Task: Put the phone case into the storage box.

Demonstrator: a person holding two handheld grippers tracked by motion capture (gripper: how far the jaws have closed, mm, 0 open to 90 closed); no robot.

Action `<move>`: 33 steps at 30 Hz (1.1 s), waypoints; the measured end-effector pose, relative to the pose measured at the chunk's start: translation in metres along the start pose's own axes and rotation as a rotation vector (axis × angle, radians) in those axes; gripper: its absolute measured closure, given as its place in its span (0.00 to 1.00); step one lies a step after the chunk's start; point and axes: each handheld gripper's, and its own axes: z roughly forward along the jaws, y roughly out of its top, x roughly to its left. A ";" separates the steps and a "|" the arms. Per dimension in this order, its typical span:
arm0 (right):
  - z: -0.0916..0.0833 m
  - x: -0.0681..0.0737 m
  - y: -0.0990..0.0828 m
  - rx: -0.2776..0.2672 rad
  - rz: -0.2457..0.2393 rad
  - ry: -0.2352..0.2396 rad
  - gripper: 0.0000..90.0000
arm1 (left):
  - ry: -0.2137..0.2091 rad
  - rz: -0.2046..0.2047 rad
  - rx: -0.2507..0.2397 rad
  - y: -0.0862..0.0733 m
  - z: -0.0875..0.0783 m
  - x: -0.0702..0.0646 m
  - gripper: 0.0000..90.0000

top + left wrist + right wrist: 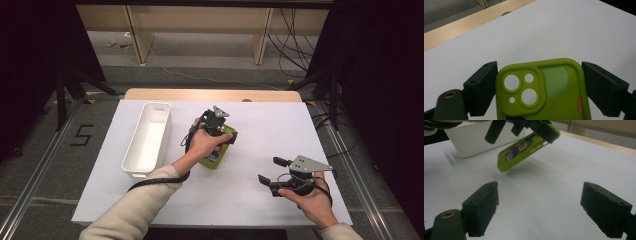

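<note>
White sheet covers the table, with a strip of pale wood showing along its far edge and grey floor with loose cables beyond. Long white plastic bin sits on the left part of the sheet, lengthwise away from the person, nothing visible inside. Left gripper is just right of the bin, near the table's middle, its jaws clamped on the sides of a lime-green soft phone case. Left gripper view: case sits squarely between the two black pads, camera cut-outs facing the lens, both pads pressing its long edges. Right gripper view: same case hangs tilted above the sheet, lower end clear of the surface with a shadow beneath, a colourful cartoon print on its face. Case lies close to the bin but apart from it. Right gripper is held near the table's front right, well apart from the case, jaws spread wide with nothing but bare sheet between them.
</note>
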 end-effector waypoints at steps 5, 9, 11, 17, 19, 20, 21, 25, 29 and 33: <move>0.000 0.000 0.000 0.001 0.000 0.001 0.18 | -0.003 0.003 -0.015 0.001 -0.006 -0.002 0.18; 0.000 0.000 0.000 0.001 0.000 0.000 0.18 | 0.001 0.008 -0.041 0.003 -0.013 -0.002 0.18; 0.000 0.000 0.000 0.000 0.001 0.001 0.18 | -0.001 0.008 -0.039 0.003 -0.014 -0.001 0.18; 0.000 0.000 0.000 -0.001 0.001 0.000 0.18 | 0.002 0.006 -0.055 0.004 -0.021 0.000 0.18; 0.000 0.000 0.000 0.000 0.001 0.001 0.18 | 0.004 0.004 -0.070 0.004 -0.024 0.000 0.18; 0.000 0.000 0.000 0.000 0.001 0.001 0.18 | 0.002 0.006 -0.070 0.005 -0.026 0.000 0.18; 0.000 0.000 0.000 0.000 0.001 0.001 0.18 | 0.002 0.006 -0.070 0.005 -0.026 0.000 0.18; -0.001 0.000 0.000 -0.002 0.002 0.000 0.18 | -0.004 0.014 -0.088 0.008 -0.031 -0.003 0.18; -0.001 -0.001 0.000 -0.001 0.001 0.001 0.18 | -0.005 0.018 -0.099 0.010 -0.033 -0.004 0.18; -0.001 -0.001 -0.001 -0.002 0.000 0.000 0.18 | -0.007 0.019 -0.111 0.011 -0.037 -0.003 0.18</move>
